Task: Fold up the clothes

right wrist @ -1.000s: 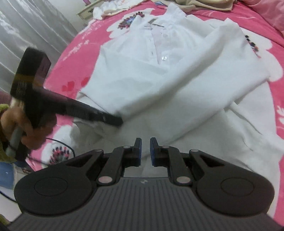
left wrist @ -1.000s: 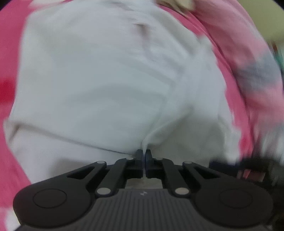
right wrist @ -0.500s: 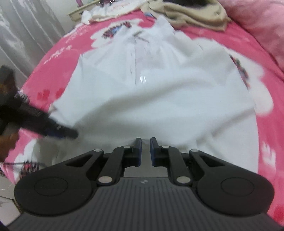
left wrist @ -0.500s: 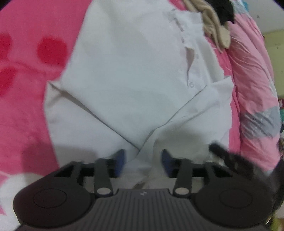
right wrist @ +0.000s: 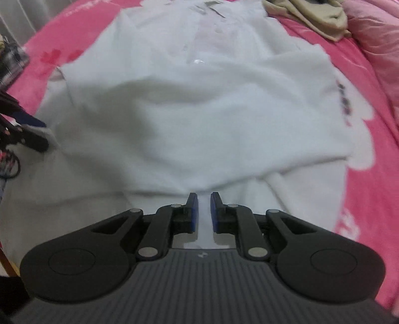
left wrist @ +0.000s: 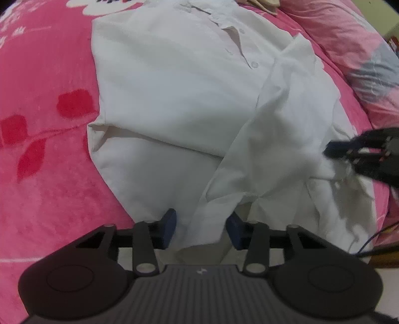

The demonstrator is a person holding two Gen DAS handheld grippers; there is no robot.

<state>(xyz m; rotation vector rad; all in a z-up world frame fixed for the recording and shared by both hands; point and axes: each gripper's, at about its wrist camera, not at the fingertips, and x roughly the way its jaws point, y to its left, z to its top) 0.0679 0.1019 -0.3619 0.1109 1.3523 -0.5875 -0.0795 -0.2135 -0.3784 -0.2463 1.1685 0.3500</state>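
A white button-up shirt (left wrist: pixel 174 87) lies spread on the pink bed cover (left wrist: pixel 49 124), its sleeves folded in across the body. My left gripper (left wrist: pixel 202 228) hovers over the near hem. Its jaws are closing, and a sleeve end lies loosely between the blue pads without being pinched. My right gripper (right wrist: pixel 204 211) is shut on a ridge of the white shirt (right wrist: pixel 199 112) at its near edge. In the left wrist view the right gripper (left wrist: pixel 334 150) pinches raised fabric at the shirt's right side. The left gripper (right wrist: pixel 37 142) shows at the left edge of the right wrist view.
A beige garment (right wrist: pixel 311 17) lies beyond the shirt's collar at the far right. A pink quilt (left wrist: pixel 349 49) is bunched along the right side of the bed. A dark cable (right wrist: pixel 10 164) loops off the bed's left edge.
My left gripper let go of the pinched fabric, opened wide, drew back, and now stands narrower around the sleeve end. My right gripper stayed shut and rolled so the shirt lies straighter ahead.
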